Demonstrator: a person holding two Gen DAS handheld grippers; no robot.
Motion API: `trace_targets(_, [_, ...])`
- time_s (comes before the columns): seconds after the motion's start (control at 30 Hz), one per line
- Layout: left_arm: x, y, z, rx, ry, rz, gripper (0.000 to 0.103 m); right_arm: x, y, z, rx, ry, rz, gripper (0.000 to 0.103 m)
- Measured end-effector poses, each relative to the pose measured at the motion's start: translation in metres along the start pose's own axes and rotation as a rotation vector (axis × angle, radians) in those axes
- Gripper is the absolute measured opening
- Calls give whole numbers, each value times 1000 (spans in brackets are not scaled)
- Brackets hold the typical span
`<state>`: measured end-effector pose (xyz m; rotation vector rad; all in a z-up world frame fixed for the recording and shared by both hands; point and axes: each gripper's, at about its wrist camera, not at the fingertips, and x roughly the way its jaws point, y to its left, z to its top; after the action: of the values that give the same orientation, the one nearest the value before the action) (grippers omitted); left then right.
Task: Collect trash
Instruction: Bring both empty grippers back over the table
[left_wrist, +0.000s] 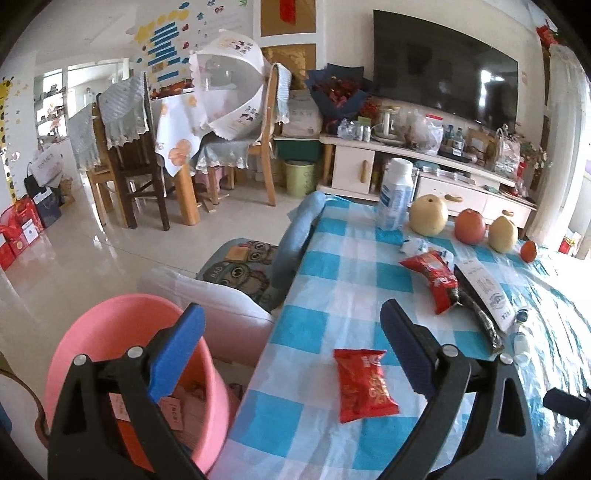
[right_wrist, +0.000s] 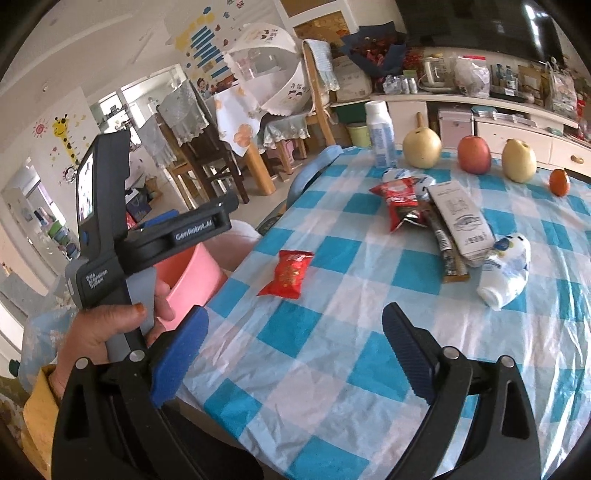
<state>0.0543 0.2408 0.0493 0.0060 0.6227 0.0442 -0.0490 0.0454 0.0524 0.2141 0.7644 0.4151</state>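
We hold both tongs released and empty, left tongs (left_wrist: 291, 347) and right tongs (right_wrist: 295, 350), above the checked counter (right_wrist: 332, 369). The red snack packet (left_wrist: 364, 384) lies at lower centre, conveniently beside the pink bin (left_wrist: 110, 332) at lower left.

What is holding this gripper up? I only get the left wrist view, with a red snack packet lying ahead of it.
Observer: The right wrist view shows a person's hand wrapped around the left gripper's handle.
Operator: Is the other gripper carrying anything?
Observer: No. The right gripper is open and empty above the checked tablecloth.
Operator: Can you see more of the person?
Observer: Only a yellow sleeve at that wrist.
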Motion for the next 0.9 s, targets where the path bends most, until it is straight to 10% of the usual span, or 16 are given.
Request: trace_targets(0.9, [17, -81, -6, 38, 49, -92, 96, -61, -125, 25, 168, -120, -122, 95])
